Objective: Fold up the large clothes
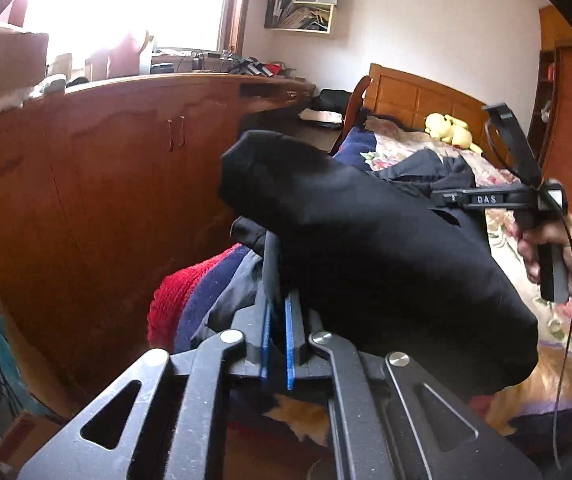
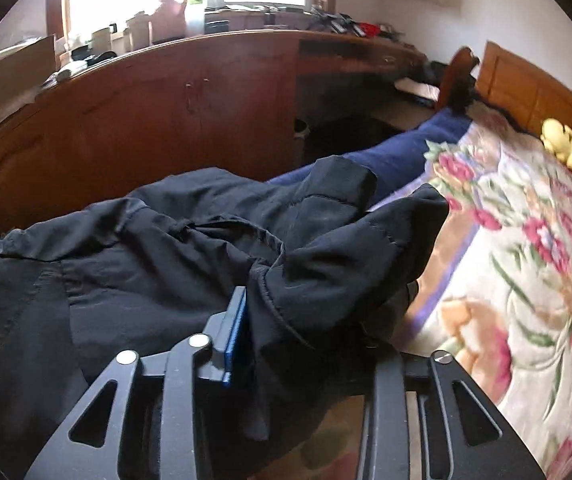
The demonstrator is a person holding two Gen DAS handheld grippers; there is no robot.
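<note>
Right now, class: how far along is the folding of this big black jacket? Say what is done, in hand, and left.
Done: little; no neat fold shows. In hand: the left gripper is shut on a lifted part of the black jacket; cloth drapes between the right gripper's jaws, grip unclear. Left: the jacket lies crumpled on the flowered bedspread, still to be flattened and folded.

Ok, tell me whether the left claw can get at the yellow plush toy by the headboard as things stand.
Probably not: the left claw is shut on the black jacket, which bulges up between it and the yellow plush toy far across the bed.
</note>
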